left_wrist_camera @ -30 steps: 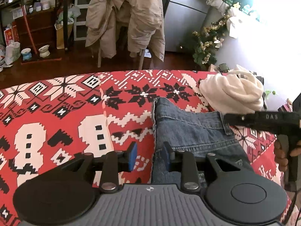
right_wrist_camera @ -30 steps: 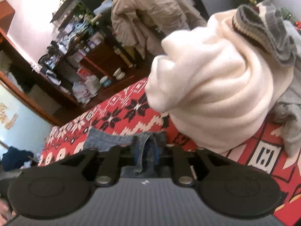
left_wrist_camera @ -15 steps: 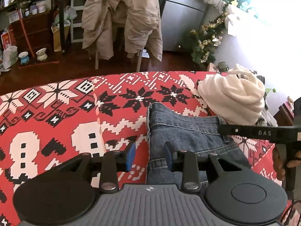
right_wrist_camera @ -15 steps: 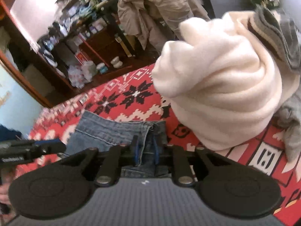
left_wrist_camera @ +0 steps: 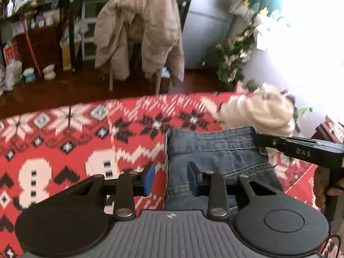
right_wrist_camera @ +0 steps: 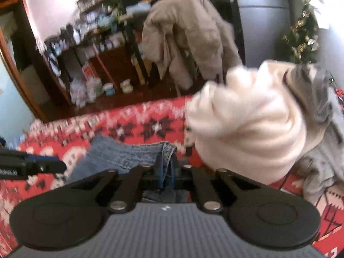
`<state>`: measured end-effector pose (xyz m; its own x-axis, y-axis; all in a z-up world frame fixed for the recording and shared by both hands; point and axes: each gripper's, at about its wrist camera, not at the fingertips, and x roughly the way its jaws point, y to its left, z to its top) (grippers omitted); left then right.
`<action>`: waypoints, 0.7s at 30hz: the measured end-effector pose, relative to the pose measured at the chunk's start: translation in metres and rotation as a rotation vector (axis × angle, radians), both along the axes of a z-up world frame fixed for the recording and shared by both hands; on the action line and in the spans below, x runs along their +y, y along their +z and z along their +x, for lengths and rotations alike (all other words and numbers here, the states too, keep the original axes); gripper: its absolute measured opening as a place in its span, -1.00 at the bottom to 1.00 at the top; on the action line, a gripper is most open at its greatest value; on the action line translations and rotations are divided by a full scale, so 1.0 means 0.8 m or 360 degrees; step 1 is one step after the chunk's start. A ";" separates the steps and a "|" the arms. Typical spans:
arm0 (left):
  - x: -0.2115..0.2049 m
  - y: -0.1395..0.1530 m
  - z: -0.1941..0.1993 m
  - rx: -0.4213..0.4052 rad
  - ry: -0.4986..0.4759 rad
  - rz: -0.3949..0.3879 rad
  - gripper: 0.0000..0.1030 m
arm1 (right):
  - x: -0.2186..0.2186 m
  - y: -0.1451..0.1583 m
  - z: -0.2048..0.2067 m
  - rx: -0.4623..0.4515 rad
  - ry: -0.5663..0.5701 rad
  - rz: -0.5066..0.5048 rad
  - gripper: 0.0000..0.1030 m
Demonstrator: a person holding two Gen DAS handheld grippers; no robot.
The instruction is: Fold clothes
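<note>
Left wrist view: left gripper [left_wrist_camera: 169, 177], blue-padded fingers spread apart, hovering over the left folded edge of the blue jeans [left_wrist_camera: 215, 154], pinching nothing. Jeans: denim, folded, lying on the red patterned blanket [left_wrist_camera: 64, 142] with white snowmen and black snowflakes. Right gripper [left_wrist_camera: 258, 138]: enters from the right side, tip at the far right corner of the jeans; a hand [left_wrist_camera: 329, 189] holds its grip. Cream fleece garment [left_wrist_camera: 258, 111]: bunched heap just beyond the jeans. Beige coat [left_wrist_camera: 139, 32]: draped over a chair past the blanket.

Right wrist view: right gripper [right_wrist_camera: 165, 169], fingers pressed together on a raised denim edge of the jeans [right_wrist_camera: 126, 154]. Cream fleece garment [right_wrist_camera: 247, 124] close on the right, a grey knit garment [right_wrist_camera: 316, 99] lying over it. Left gripper [right_wrist_camera: 32, 166] at the left edge. Both views blurred.
</note>
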<state>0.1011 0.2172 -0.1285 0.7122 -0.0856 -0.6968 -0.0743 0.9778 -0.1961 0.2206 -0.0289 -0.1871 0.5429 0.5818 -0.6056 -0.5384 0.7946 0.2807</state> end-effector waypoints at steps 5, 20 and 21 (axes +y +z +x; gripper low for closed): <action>-0.009 0.008 0.010 -0.0024 -0.0042 0.0029 -0.42 | 0.006 -0.006 0.010 -0.0022 0.0007 -0.0132 -0.88; -0.048 -0.054 0.044 0.0047 -0.0199 0.0310 -0.90 | 0.003 -0.048 0.015 0.0006 -0.0069 -0.0168 -0.91; -0.051 -0.055 0.046 0.0048 -0.0202 0.0326 -0.91 | 0.002 -0.049 0.015 0.0006 -0.0067 -0.0167 -0.91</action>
<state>0.1376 0.1766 -0.1727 0.6832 -0.0276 -0.7297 0.0486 0.9988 0.0078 0.2327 -0.0274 -0.2262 0.5632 0.4918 -0.6641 -0.5028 0.8417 0.1969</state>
